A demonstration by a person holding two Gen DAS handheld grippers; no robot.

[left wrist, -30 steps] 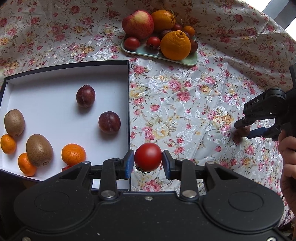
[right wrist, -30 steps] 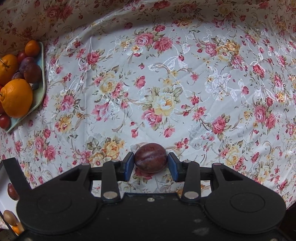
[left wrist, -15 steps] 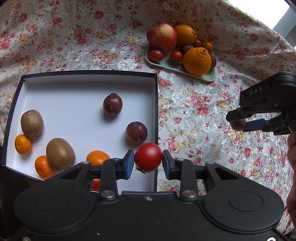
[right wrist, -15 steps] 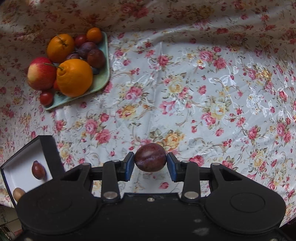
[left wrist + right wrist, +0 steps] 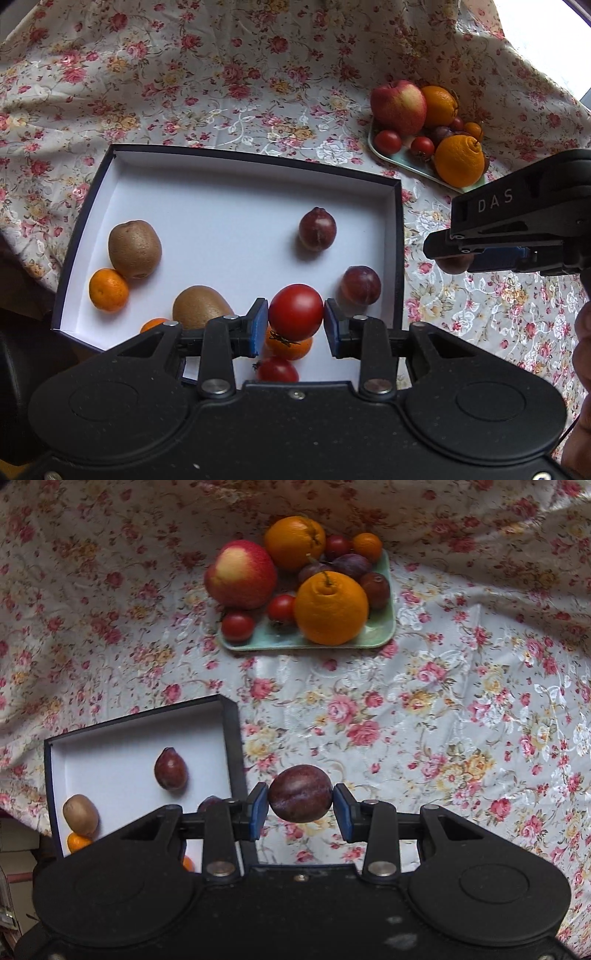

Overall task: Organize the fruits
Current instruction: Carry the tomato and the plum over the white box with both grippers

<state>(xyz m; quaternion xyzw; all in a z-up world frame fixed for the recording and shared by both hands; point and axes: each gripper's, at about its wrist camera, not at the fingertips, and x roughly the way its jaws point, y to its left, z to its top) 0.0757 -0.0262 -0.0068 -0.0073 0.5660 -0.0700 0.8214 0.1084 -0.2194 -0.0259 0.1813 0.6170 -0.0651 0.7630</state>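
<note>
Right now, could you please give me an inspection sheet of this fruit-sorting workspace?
Surface: floral satin tablecloth, wrinkled.
Job's things: dark-walled white-floored shallow box holds two brown kiwis, small oranges, two purple plums, a tomato; pale green rectangular tray holds a red-yellow apple, two large oranges, tomatoes, plums.
Clutter: nothing seen.
Grippers: left tool shut on round red tomato over the box; right tool shut on dark purple plum over the cloth.
Cables: nothing seen.
Surroundings: bright window at a corner.
</note>
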